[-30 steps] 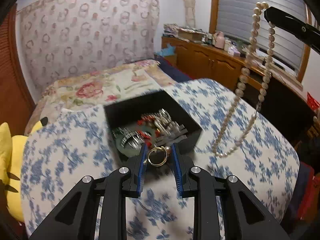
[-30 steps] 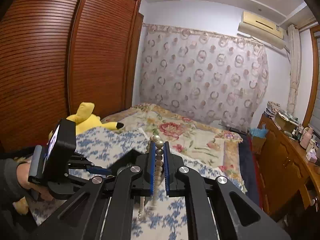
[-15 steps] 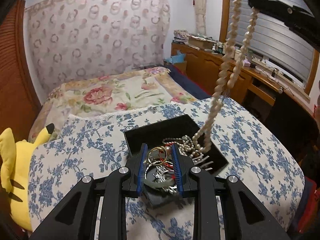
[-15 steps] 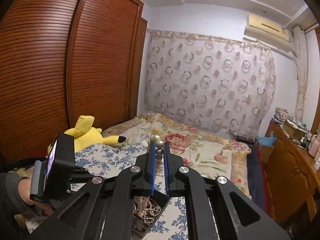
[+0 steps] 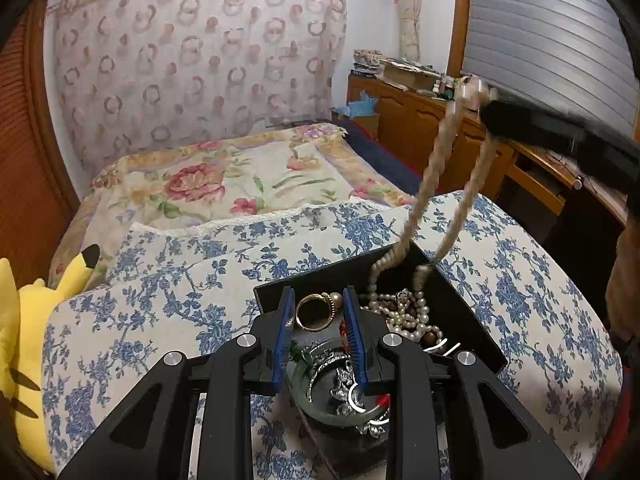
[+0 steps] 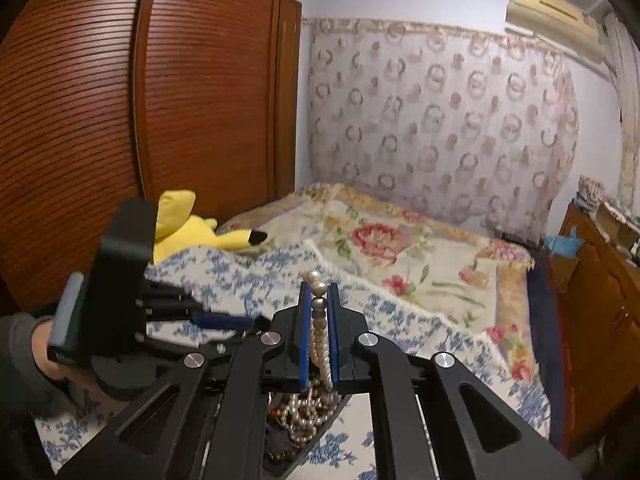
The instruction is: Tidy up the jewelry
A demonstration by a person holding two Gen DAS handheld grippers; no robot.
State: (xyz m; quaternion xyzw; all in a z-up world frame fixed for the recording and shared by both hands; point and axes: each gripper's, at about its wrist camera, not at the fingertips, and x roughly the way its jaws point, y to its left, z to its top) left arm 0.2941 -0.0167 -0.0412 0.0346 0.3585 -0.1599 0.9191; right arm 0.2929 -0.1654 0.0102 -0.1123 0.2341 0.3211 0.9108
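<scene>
A: Scene, big to small?
B: Bed with a blue floral quilt point(image 5: 160, 280), floral bedspread point(image 5: 240, 176) behind it, yellow plush toy point(image 5: 24, 320) at the edge. Black jewelry box point(image 5: 468, 304) sits open on the quilt.
A: Box contents?
B: Green bangle point(image 5: 304, 396), silver pieces, beads, and a pile of pearls.
A: Right gripper point(image 6: 319, 292)?
B: Clamped on the pearl necklace point(image 5: 432, 168). Two strands hang from its jaws down into the far corner of the box, lower end heaped inside.
A: Left gripper point(image 5: 319, 300)?
B: Over the box, pinching a gold ring point(image 5: 314, 312) with a pearl on it between the blue pads. Ring is held above the contents, not resting on them.
A: Person?
B: Only a hand point(image 6: 44, 352) and grey sleeve on the left tool, seen from the right wrist.
</scene>
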